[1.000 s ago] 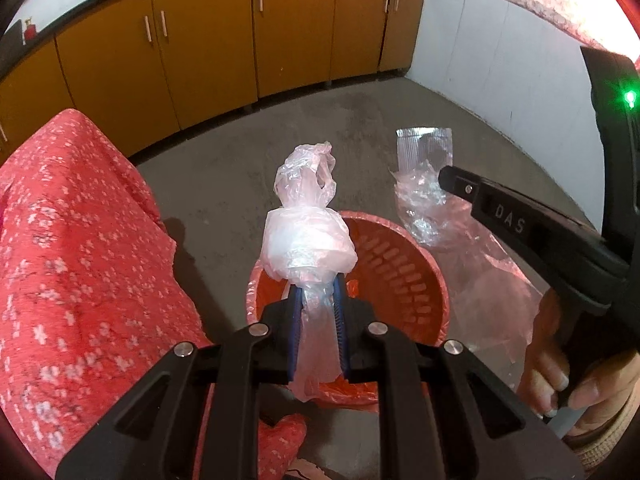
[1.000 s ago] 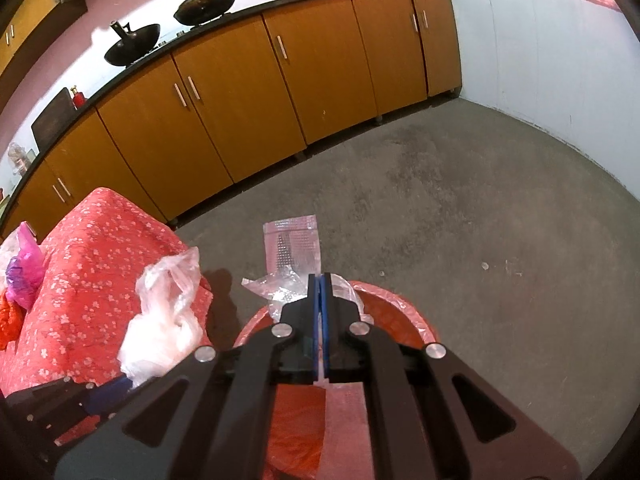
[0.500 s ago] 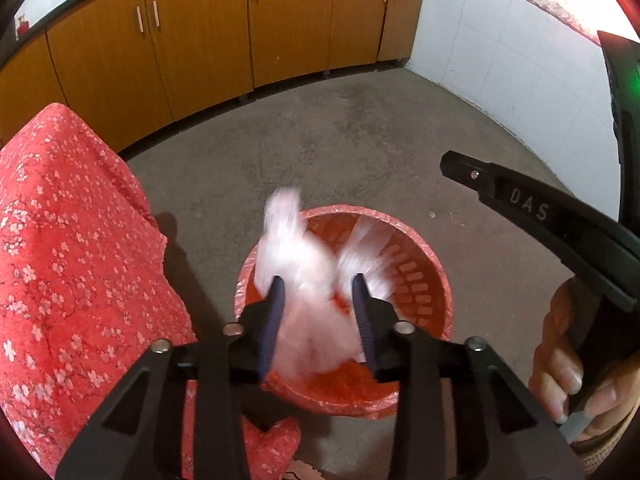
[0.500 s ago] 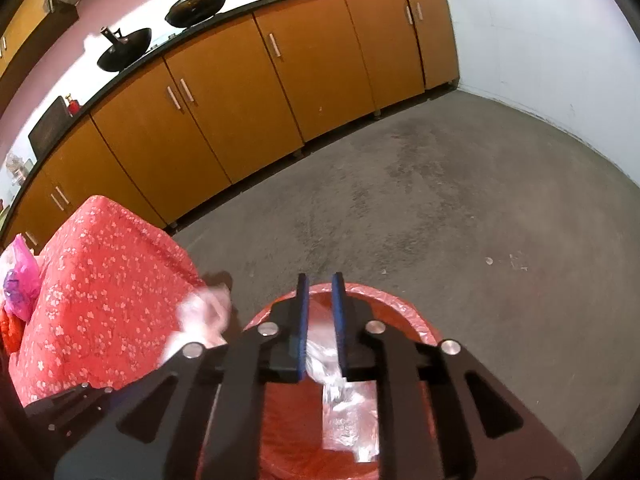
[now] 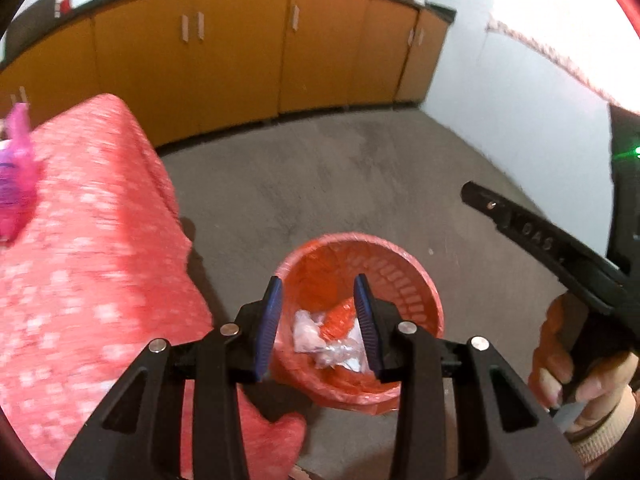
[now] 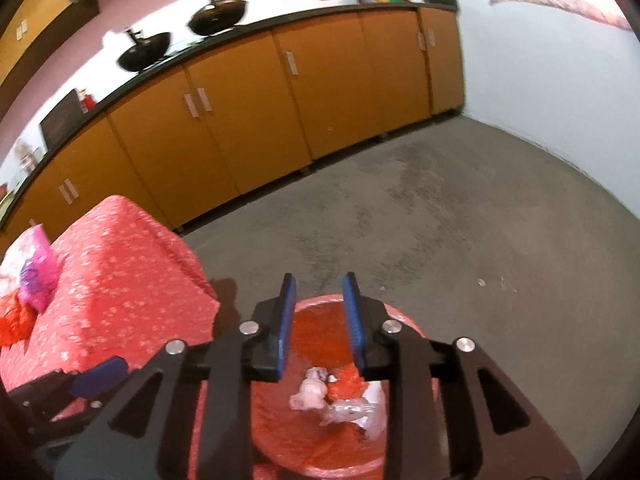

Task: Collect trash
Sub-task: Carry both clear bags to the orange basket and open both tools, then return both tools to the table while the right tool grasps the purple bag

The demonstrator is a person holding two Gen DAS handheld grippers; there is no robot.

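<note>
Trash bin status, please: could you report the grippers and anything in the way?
Left gripper open, empty; right gripper just opened, empty. Plastic trash lies inside the red bin. Nothing blocking the bin.

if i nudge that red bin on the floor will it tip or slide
The bin probably slides or tips easily: it looks like thin perforated plastic, and holds only a few crumpled plastic scraps. The loose liner draped over its rim may snag.
</note>
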